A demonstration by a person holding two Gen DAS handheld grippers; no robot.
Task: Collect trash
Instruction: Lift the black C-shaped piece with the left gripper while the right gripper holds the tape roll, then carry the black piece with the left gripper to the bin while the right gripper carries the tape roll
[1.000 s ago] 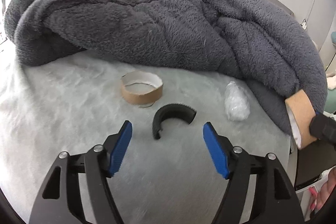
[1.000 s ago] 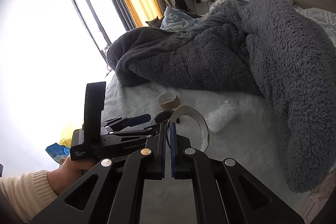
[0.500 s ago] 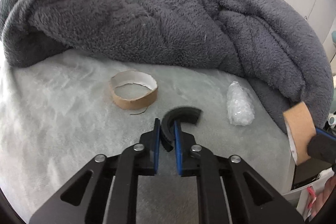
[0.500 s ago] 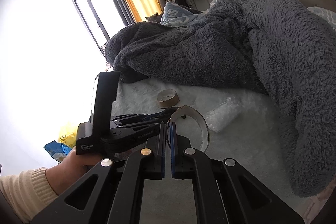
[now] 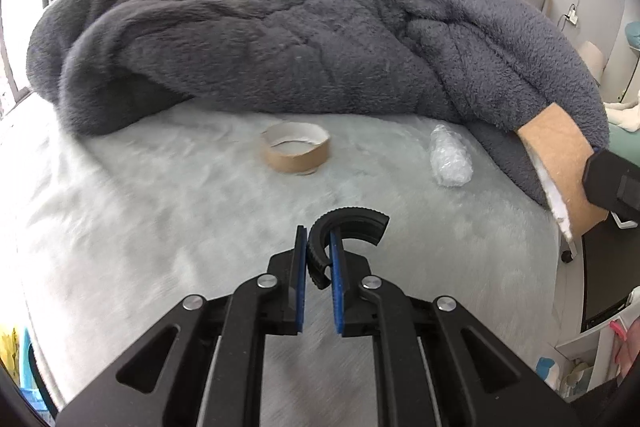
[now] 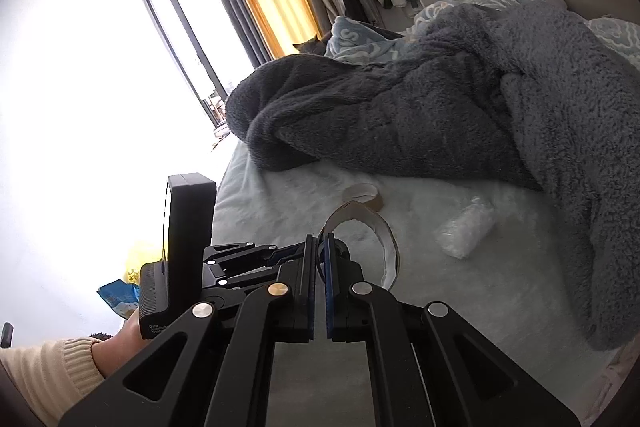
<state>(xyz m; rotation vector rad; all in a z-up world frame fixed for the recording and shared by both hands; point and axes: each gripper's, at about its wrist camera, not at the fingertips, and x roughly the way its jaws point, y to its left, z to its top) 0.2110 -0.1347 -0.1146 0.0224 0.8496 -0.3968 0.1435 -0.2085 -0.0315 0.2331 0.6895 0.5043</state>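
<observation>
Step in hand: pickup. Left gripper (image 5: 318, 261) clamped on black curved piece (image 5: 347, 229), just above bed (image 5: 160, 211). Right gripper (image 6: 319, 259) clamped on cardboard strip (image 6: 384, 239). Tape ring (image 5: 295, 151) and plastic wrap (image 5: 450, 157) lie apart on bed. Next: probably carry both to bin, not in view.

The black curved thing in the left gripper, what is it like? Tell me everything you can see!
The black curved piece is a broken ring shaped like a C, with little ridges along its outer edge. It looks like hard plastic or rubber. The left gripper is shut on one end, its blue fingers pressing both sides. The open side faces right. It seems lifted just off the pale fuzzy bed cover.
</observation>
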